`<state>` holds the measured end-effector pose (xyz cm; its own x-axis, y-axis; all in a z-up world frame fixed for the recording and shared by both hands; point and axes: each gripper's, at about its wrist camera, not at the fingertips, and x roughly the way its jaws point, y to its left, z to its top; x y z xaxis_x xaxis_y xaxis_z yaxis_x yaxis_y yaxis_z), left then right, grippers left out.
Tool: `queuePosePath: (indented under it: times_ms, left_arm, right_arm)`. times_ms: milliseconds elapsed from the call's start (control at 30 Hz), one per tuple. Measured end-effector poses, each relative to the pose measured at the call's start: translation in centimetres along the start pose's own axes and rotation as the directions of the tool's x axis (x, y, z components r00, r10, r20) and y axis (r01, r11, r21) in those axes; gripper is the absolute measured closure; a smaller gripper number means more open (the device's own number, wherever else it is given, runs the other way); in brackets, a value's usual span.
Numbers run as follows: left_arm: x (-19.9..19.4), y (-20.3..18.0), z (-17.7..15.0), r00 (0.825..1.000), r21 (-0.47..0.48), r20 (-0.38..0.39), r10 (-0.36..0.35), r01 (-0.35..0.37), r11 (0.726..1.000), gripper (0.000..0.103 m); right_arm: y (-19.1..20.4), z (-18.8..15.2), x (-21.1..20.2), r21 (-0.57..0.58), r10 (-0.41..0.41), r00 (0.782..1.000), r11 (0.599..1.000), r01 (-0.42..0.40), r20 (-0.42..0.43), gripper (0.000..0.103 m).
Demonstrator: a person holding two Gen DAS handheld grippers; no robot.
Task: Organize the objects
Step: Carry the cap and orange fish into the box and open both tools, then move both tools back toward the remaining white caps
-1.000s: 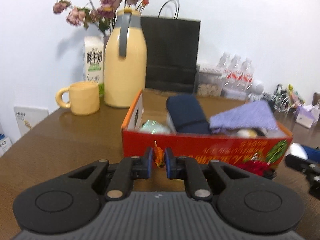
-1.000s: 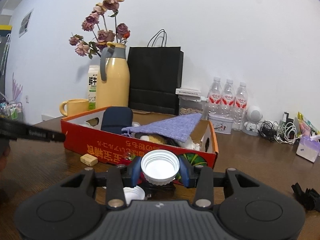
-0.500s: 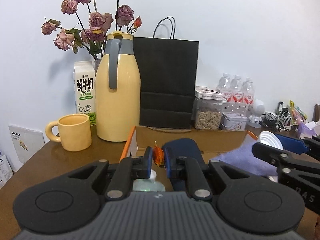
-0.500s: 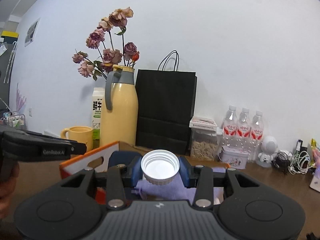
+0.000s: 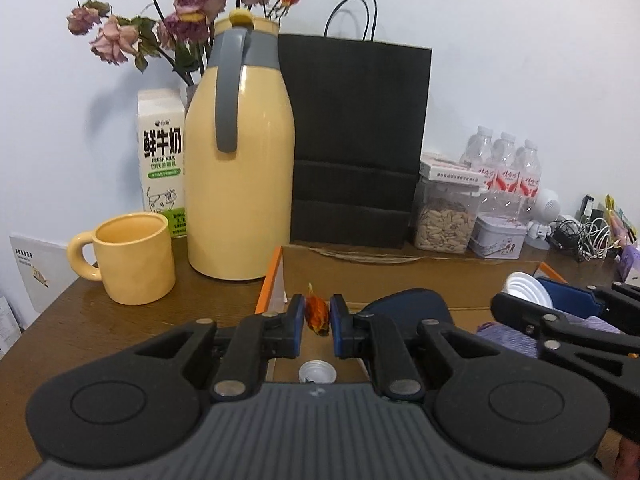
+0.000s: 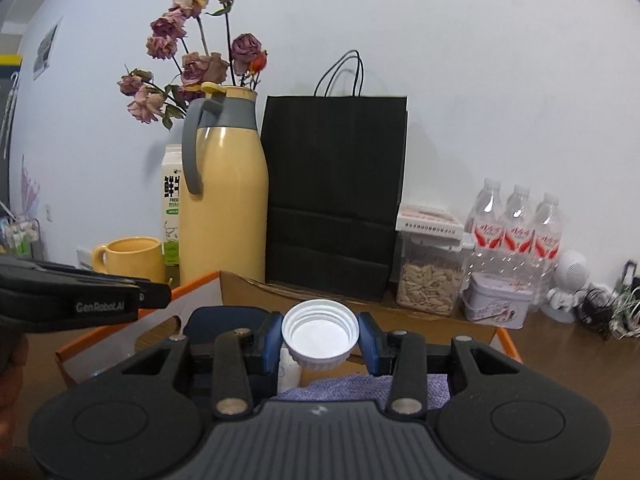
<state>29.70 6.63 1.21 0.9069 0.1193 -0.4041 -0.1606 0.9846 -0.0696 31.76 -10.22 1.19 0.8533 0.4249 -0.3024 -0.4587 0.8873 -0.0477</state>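
while the right gripper (image 6: 320, 340) jaws pinch a white cap (image 6: 319, 332) across its ribbed rim above the orange box (image 6: 120, 320), the left gripper (image 5: 319, 320) jaws nip a dried orange petal (image 5: 317, 314); the cap looks light and stiff, the petal brittle, likely crushed by squeezing.

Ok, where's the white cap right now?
The white cap is held between the right gripper fingers, above the open cardboard box, in front of the black paper bag.
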Motion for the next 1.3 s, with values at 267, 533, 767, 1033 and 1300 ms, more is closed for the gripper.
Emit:
queuePosePath:
  times_ms: [267,533,767,1033,1300]
  left_arm:
    - [-1.1,0.1,-0.3,0.997,0.003,0.077,-0.001,0.0,1.0,0.0]
    - [-2.0,-0.8,-0.7,0.995,0.034,0.098,0.02,-0.023,0.999,0.0]
    - [-3.3,-0.6,-0.9,0.991,0.004,0.133,0.014,-0.015,1.0,0.0]
    - [-5.0,-0.4,-1.3,0.989,-0.01,0.149,0.003,-0.001,1.0,0.0]
    - [-7.6,-0.1,-3.1,0.99,0.014,0.139,-0.02,0.018,1.0,0.0]
  right_arm:
    - [-1.5,-0.6,-0.3,0.069,-0.035,0.999,0.997,0.035,-0.003,0.004]
    - [-1.6,-0.4,-1.6,0.081,-0.043,0.999,0.996,0.041,0.023,0.0]
    - [-1.5,-0.3,-2.9,0.077,-0.051,0.997,0.996,0.047,0.053,0.0]
    - [-0.9,-0.7,-4.8,0.051,-0.042,0.996,0.998,0.038,0.079,0.0]
    - [-0.4,-2.1,-7.2,0.013,-0.019,0.996,1.0,0.018,0.087,0.0]
